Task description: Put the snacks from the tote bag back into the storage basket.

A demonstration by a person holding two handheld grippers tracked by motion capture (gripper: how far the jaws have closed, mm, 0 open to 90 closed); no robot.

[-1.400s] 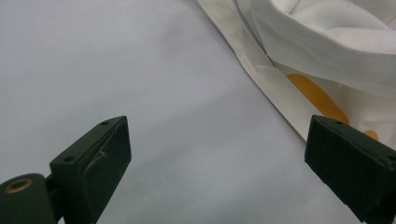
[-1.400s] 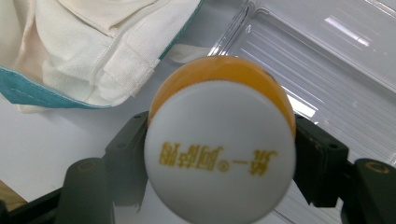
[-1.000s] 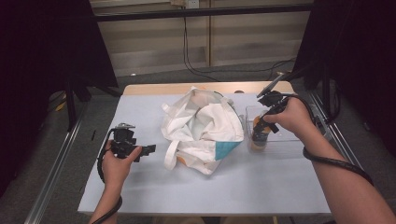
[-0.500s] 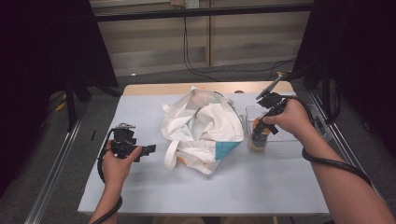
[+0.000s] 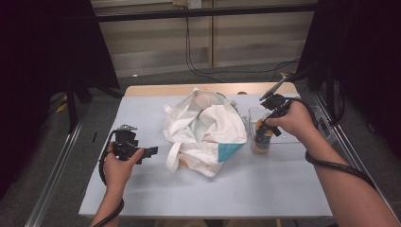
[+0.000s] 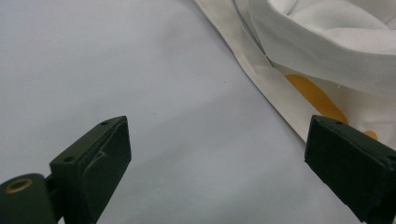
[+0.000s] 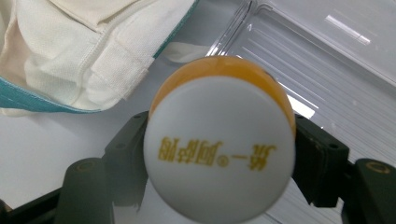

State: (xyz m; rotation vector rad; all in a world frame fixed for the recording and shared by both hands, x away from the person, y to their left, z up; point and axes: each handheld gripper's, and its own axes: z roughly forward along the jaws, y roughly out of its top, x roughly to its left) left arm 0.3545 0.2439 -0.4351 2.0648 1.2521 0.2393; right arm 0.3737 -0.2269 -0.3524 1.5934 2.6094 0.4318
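Note:
A white cloth tote bag [image 5: 208, 127] with a teal corner and orange print lies crumpled mid-table. My left gripper [image 5: 152, 152] rests on the table to its left, open, its jaws aimed at the bag's strap edge [image 6: 327, 42] with nothing between them [image 6: 217, 140]. At the right, my right gripper [image 5: 261, 137] points down and is shut on an orange bottle [image 5: 260, 144] with a white printed cap [image 7: 219, 144], one jaw on each side of it. The bottle stands at the near left corner of a clear plastic tray [image 5: 253, 116].
The pale table top [image 5: 236, 189] stretches in front of the bag. The clear tray's ribbed floor [image 7: 327, 70] lies behind the bottle, and the bag's teal-edged corner [image 7: 70, 51] lies close beside it. Cables and dark stands sit beyond the far edge.

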